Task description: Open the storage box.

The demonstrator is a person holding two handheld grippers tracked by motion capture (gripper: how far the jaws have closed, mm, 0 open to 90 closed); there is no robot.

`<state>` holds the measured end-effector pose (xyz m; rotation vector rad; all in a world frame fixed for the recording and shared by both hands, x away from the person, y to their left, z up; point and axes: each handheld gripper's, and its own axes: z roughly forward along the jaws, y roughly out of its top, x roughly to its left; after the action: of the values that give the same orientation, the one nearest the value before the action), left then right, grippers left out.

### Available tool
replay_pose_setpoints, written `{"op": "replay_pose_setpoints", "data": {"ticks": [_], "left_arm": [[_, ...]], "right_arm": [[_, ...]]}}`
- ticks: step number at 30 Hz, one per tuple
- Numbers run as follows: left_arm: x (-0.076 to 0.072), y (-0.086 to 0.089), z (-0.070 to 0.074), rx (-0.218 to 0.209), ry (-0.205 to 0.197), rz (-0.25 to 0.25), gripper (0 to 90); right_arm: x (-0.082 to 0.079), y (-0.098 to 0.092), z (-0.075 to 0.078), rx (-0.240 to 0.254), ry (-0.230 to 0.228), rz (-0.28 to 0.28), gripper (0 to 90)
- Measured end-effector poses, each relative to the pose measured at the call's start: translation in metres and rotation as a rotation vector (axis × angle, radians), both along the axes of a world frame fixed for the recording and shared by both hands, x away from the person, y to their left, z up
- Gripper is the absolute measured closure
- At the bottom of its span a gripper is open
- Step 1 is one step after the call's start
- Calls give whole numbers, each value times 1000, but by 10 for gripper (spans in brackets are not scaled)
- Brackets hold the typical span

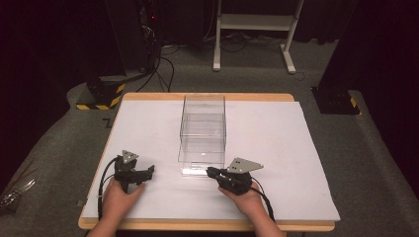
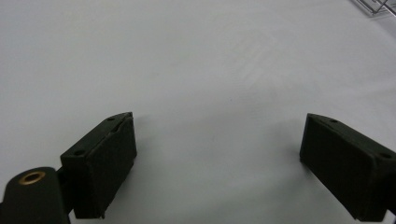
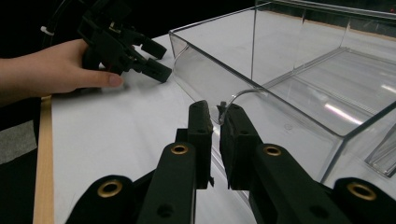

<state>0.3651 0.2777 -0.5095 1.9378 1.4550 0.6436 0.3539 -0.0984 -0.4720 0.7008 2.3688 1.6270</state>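
A clear plastic box (image 1: pixel 203 121) stands in the middle of the white table top (image 1: pixel 276 148), and its clear drawer (image 1: pixel 200 167) sticks out toward me. My right gripper (image 1: pixel 210 172) is at the drawer's front. In the right gripper view its jaws (image 3: pixel 215 116) are shut on the drawer's thin front wall (image 3: pixel 261 100), next to the curved notch in the rim. The drawer looks empty. My left gripper (image 1: pixel 148 170) rests on the table left of the drawer, apart from it. Its jaws (image 2: pixel 217 154) stand wide open over bare table, with nothing between them.
The table's wooden edge (image 1: pixel 207 225) runs along the near side. A yellow-and-black striped base (image 1: pixel 101 96) and a white stand's feet (image 1: pixel 252 61) are on the floor beyond the table. A corner of the clear box (image 2: pixel 373 5) reaches into the left gripper view.
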Motion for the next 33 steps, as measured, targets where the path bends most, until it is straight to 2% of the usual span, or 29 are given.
{"op": "replay_pose_setpoints", "data": {"ticks": [10,20,24,26,33], "left_arm": [[0,0,0,-1,1,1,112],[0,0,0,-1,1,1,112],[0,0,0,0,0,0,112],[0,0,0,-1,1,1,112],[0,0,0,-2,0,1,112]], "right_arm": [[-19,-4,0,-31,-1,37,834],[-34,-9,-3,-22,2,60,832],[-36,-12,-3,-19,-11,48,794],[-37,-16,-1,6,1,31,757],[-39,-32,8,32,-32,-7,762]]}}
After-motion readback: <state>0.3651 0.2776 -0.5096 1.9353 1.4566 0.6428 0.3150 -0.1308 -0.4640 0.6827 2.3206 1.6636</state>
